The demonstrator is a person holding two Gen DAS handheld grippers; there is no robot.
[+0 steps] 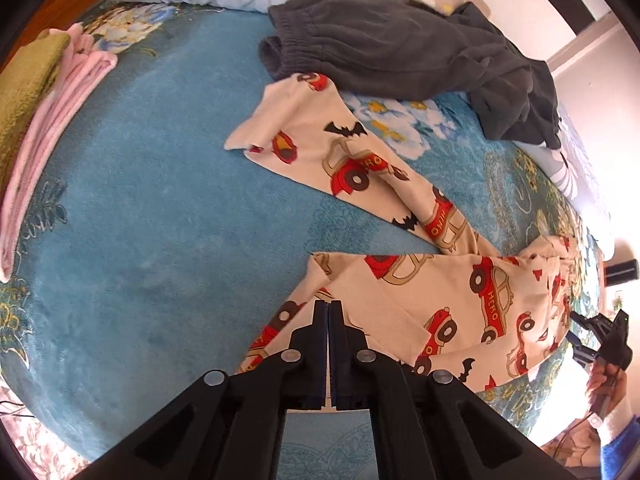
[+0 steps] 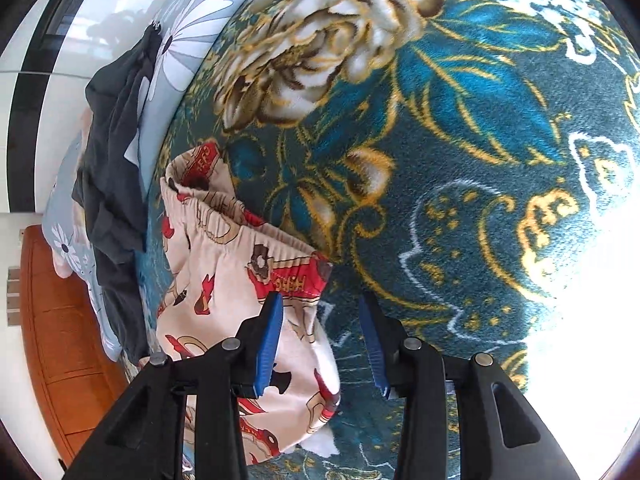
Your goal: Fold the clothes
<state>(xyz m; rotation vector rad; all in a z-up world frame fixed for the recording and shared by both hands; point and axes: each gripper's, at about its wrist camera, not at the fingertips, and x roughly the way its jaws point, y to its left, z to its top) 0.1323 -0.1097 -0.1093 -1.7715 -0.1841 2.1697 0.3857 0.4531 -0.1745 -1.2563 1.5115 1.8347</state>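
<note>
A: Counting from the left wrist view: one pair of cream car-print trousers (image 1: 400, 280) spread across the teal floral blanket (image 1: 160, 200), one dark grey garment (image 1: 400, 52) heaped beyond them, and a folded stack at the left edge, one olive piece (image 1: 28, 80) on one pink piece (image 1: 52, 140).

B: And the left gripper (image 1: 329, 308)?

A: Jaws pressed together over the trouser hem; whether cloth is pinched between them I cannot tell. At far right a hand (image 1: 608, 380) carries the right gripper (image 1: 592, 332).

B: What does the right wrist view add?

A: The elastic waistband (image 2: 248, 232) of the trousers, gathered, plus a wooden bed frame (image 2: 60, 320) at lower left. The folded stack is out of sight here.

B: The right gripper's state?

A: Its blue pads (image 2: 270, 340) stand partly apart, holding nothing; the left pad lies over the trouser cloth, the right over the blanket.
</note>
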